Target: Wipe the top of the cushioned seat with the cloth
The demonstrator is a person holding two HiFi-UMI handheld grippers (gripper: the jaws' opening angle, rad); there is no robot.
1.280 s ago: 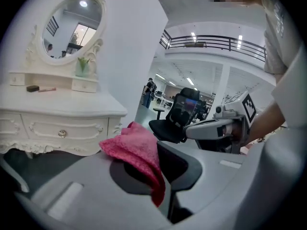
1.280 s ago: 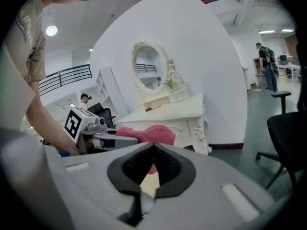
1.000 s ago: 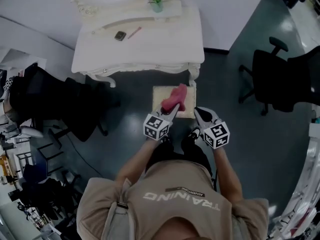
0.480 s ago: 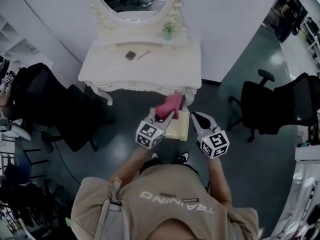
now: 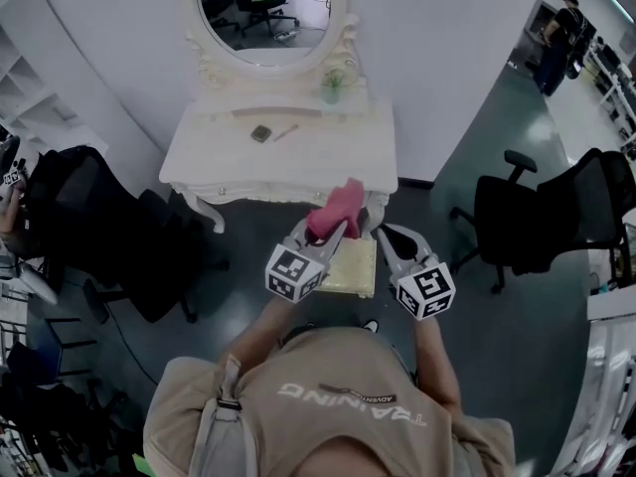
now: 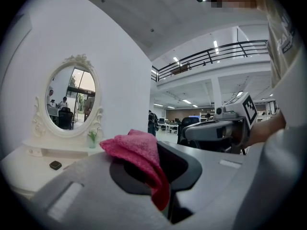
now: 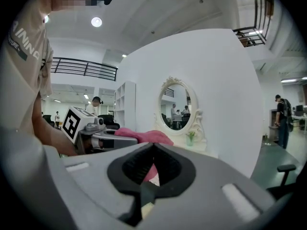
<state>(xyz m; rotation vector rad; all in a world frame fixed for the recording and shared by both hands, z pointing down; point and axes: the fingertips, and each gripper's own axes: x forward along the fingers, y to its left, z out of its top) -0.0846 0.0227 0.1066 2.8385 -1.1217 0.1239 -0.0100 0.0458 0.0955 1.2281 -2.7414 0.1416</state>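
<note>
Change since 1.0 s ago: the left gripper (image 5: 333,232) has come up off the seat (image 5: 356,266) with the cloth (image 5: 339,207); the cloth was low over the cushion, and now hangs ahead of the jaw tips, level with the near edge of the dressing table (image 5: 248,162); the seat lies below and behind the tips.

Left jaws clamped on a fold of the pink cloth, the rest bunched above them; right gripper (image 5: 383,235) beside it, jaws together, nothing between them.

Judgement: cloth out of contact, so no wiping under way; either a stroke has ended or the job is finishing.

Surface: cream cushion top, no marks visible from here; room: oval mirror (image 5: 263,13) beyond the table, dark floor (image 5: 248,276), black office chair (image 5: 512,222) off to the right.
</note>
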